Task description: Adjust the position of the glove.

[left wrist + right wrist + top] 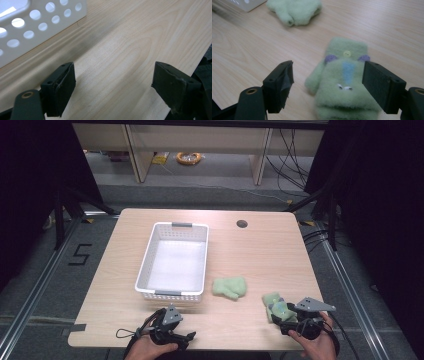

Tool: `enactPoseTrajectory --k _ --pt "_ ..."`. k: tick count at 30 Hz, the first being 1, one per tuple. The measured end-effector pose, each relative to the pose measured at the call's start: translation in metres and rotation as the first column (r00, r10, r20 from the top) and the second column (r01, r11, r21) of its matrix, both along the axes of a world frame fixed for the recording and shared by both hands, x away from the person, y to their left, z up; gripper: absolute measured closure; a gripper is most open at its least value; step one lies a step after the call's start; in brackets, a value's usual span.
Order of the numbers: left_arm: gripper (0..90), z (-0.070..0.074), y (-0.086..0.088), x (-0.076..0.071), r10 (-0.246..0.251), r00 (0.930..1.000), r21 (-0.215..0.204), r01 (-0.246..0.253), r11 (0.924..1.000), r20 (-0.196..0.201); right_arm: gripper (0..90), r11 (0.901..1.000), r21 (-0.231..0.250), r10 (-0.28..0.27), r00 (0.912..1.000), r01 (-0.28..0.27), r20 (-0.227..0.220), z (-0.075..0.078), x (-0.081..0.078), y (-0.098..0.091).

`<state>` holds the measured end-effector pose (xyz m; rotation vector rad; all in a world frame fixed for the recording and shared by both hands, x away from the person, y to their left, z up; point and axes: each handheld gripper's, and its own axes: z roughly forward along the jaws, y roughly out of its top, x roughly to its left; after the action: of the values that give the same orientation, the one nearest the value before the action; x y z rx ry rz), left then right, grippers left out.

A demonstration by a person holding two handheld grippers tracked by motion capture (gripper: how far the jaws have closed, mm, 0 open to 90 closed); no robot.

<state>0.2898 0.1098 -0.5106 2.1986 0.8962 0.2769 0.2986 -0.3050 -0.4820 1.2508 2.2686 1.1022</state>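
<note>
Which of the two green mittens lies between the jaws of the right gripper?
The mitten with the face, showing a yellow button and blue stripe, near the table's front edge. The plain mitten lies farther off, near the basket.

A light wooden surface [260,250] with rounded corners and a dark round hole [242,224] near its far edge stands on a grey floor [210,192]. Metal rails [35,290] run along the floor on the left and right, and a black mark [80,254] sits on the floor at the left. Beyond the far edge stand pale furniture legs [136,155], an orange coil [188,157] and loose black cables [292,157]. Dark curtains [380,220] hang at both sides.
</note>
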Motion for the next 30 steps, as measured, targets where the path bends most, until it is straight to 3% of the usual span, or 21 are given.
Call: enactPoseTrajectory --k 6,12,13,15,16,17,18,21,25,26,27,30 --pt "18.2 0.0 0.0 0.0 0.008 0.9999 0.004 -0.008 1.0 -0.006 28.6 0.9999 0.015 -0.007 0.9996 0.008 -0.028 0.001 -0.002 0.005" --pt "18.2 -0.001 0.0 0.0 0.007 0.9999 0.003 -0.007 1.0 -0.007 29.0 0.9999 0.005 0.016 0.9997 -0.016 -0.017 0.001 -0.001 0.006" --pt "18.2 -0.001 0.0 0.0 0.007 0.9999 0.003 -0.007 1.0 -0.007 29.0 0.9995 -0.004 0.032 0.9995 -0.032 0.002 0.0 0.001 0.005" --pt "18.1 -0.001 0.0 0.0 0.008 0.9999 0.003 -0.008 1.0 -0.008 29.0 0.9999 0.008 0.015 0.9999 -0.015 -0.008 0.002 0.0 0.008" --pt "18.1 -0.001 0.0 0.0 0.005 1.0 0.01 -0.005 0.9999 -0.004 29.5 0.999 0.013 0.044 0.999 -0.044 0.003 0.003 0.002 0.008" --pt "18.0 -0.001 0.0 0.0 0.003 1.0 0.011 -0.003 0.9999 -0.003 31.6 0.999 0.031 0.034 0.9994 -0.033 -0.012 0.004 0.001 0.01" --pt "18.0 -0.001 0.0 0.0 0.009 0.9999 0.004 -0.009 1.0 -0.009 33.4 0.9978 0.03 0.06 0.9982 -0.06 0.005 0.005 0.003 0.009" --pt "18.0 0.0 0.0 0.0 0.001 1.0 0.001 -0.001 1.0 -0.003 35.2 0.9971 0.038 0.066 0.9978 -0.066 -0.001 0.009 0.005 0.011" --pt "17.8 0.001 0.0 0.001 0.006 1.0 -0.001 -0.006 1.0 0.002 40.5 0.9946 0.032 0.099 0.995 -0.099 0.016 0.017 0.013 0.022" --pt "17.7 0.001 0.0 0.001 0.006 1.0 -0.003 -0.006 1.0 0.001 42.7 0.9957 0.037 0.085 0.9964 -0.085 -0.002 0.019 0.013 0.026" --pt "17.7 0.001 0.0 0.001 0.005 1.0 -0.003 -0.005 1.0 0.002 43.9 0.9934 0.019 0.113 0.9936 -0.113 0.006 0.022 0.016 0.028" --pt "17.7 0.002 0.001 0.001 0.002 1.0 -0.001 -0.002 1.0 0.002 46.6 0.9927 0.022 0.118 0.9929 -0.118 -0.005 0.026 0.02 0.039"
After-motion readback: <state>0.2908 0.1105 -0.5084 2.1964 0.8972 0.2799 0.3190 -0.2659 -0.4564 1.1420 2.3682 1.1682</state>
